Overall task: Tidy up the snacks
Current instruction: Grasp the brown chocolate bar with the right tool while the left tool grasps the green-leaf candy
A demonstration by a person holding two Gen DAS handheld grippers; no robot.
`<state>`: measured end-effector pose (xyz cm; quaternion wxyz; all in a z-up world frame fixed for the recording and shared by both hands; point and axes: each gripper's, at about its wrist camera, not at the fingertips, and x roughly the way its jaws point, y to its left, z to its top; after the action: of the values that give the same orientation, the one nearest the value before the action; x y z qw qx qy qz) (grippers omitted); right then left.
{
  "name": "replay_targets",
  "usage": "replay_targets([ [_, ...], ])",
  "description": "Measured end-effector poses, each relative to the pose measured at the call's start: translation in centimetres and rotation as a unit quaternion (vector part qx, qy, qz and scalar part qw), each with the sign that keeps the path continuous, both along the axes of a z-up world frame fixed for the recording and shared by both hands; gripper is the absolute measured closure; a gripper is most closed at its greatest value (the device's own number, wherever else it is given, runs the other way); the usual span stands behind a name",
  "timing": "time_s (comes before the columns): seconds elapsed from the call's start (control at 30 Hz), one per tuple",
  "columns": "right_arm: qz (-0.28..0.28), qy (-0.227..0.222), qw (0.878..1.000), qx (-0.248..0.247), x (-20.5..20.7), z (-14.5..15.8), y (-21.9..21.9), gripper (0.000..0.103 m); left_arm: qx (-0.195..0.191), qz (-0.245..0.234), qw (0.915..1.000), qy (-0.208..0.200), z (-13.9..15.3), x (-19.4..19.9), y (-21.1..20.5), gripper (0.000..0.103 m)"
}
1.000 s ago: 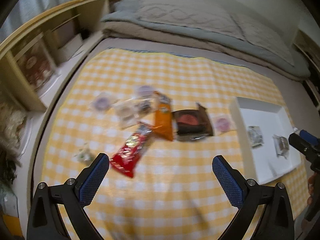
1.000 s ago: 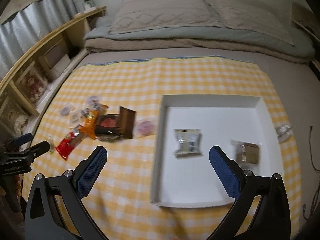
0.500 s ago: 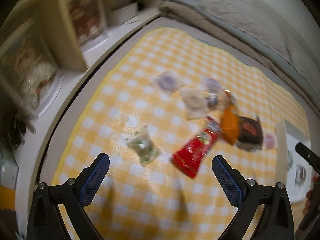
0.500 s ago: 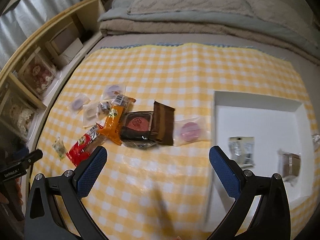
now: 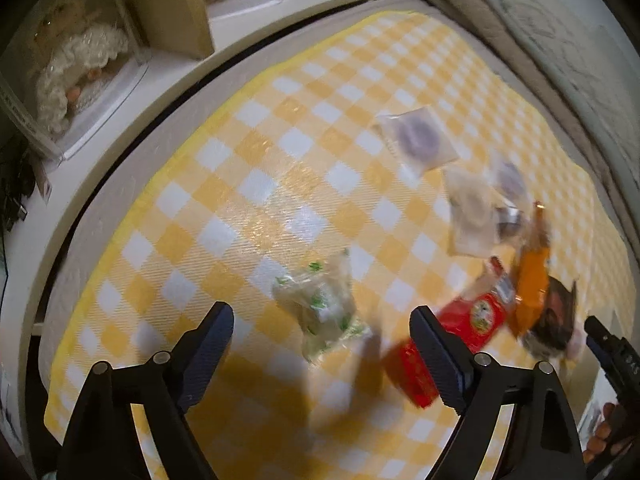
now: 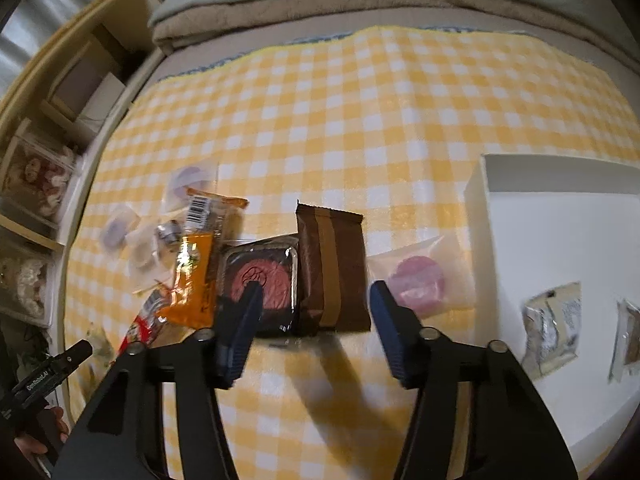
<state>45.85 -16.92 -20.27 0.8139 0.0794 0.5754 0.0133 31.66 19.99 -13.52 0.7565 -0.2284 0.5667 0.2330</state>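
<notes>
Snacks lay left of the white tray; both grippers, right gripper and left gripper, had just been closing, fingers half-narrowed, empty, probably to pick packets.

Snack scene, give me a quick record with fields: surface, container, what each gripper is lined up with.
surface: yellow checked cloth
container: white tray, two packets inside
left gripper: jaws have just been closing, over green-and-white packet, not gripping
right gripper: jaws have just been closing, over brown packet, not gripping
loose snacks: orange packet, red packet
</notes>
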Motion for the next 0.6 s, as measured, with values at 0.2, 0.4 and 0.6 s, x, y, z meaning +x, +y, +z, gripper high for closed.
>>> replay_targets([
  [0.2, 0.014, 0.021, 0.999, -0.029, 1.2, -2.4, 0.6, 0.06, 0.002, -0.006, 0.9998, 0.021, -2.4, 1.1, 0.7, 0.03],
  [0.4, 0.007, 0.024, 0.999, -0.019, 1.3, -3.1, -0.1, 0.089, 0.02, -0.04, 0.9989, 0.013, -2.5, 2.0, -0.2, 0.075],
  [0.6, 0.023, -0.006, 0.999, -0.032, 0.9, -1.1, 0.7, 0.101, 0.033, -0.058, 0.9973, -0.03, -0.2, 1.4, -1.0, 0.077],
])
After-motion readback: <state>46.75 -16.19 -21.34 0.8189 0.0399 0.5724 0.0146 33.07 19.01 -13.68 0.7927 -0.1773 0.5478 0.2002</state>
